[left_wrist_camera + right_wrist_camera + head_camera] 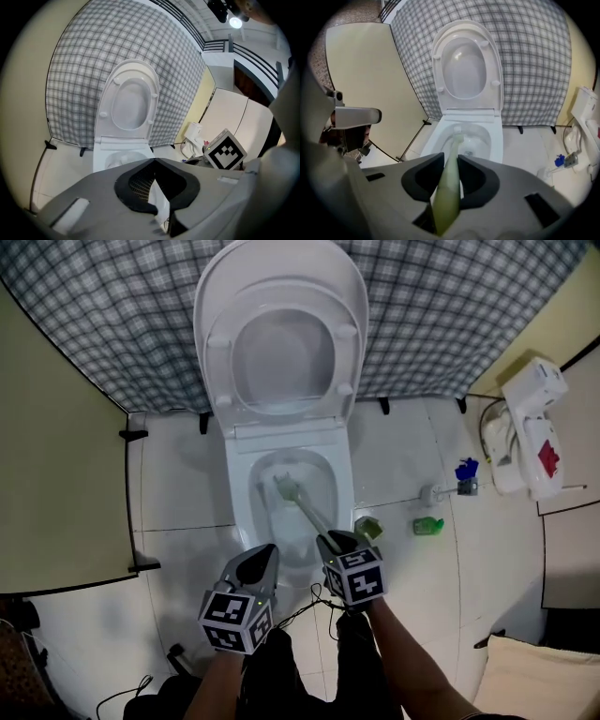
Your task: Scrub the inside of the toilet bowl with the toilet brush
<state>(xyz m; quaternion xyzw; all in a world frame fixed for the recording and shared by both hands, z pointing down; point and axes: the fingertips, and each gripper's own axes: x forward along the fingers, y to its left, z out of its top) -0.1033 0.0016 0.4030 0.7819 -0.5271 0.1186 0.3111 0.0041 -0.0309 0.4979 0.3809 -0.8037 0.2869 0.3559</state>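
Room: We stand on a pale tiled floor [178, 484], with a checked curtain [94, 324] behind the toilet and a beige panel [56, 474] to our left.
Toilet: The seat and lid [281, 343] are tipped up against the curtain, so the toilet bowl [242, 512] lies open right below us.
Brush: The toilet brush [298, 501] has its head down inside the bowl, near the far wall of the basin. Its pale green handle slants back up toward us.
Right gripper: The right gripper [336, 542] has its jaws clamped on the upper handle, which runs straight out between them [447, 183].
Left gripper: The left gripper [261, 559] hangs just beside the right one, over the near rim. Its tips are together [154, 160] and nothing is in them.
Weight: We judge the brush to be light and easy to swing with one gripper.
Stiffness: The handle looks like rigid plastic, while the bristles at the head should give and spring.
Surface: The handle is smooth and tapered, so we expect it could twist or slide in the pads once we press sideways.
Hold: Where we grip now, high on the handle, gives us reach. A grip lower down would give firmer scrubbing pressure.
Bowl: The glazed ceramic is hard and slick, so we expect the head to skate unless we lean into it.
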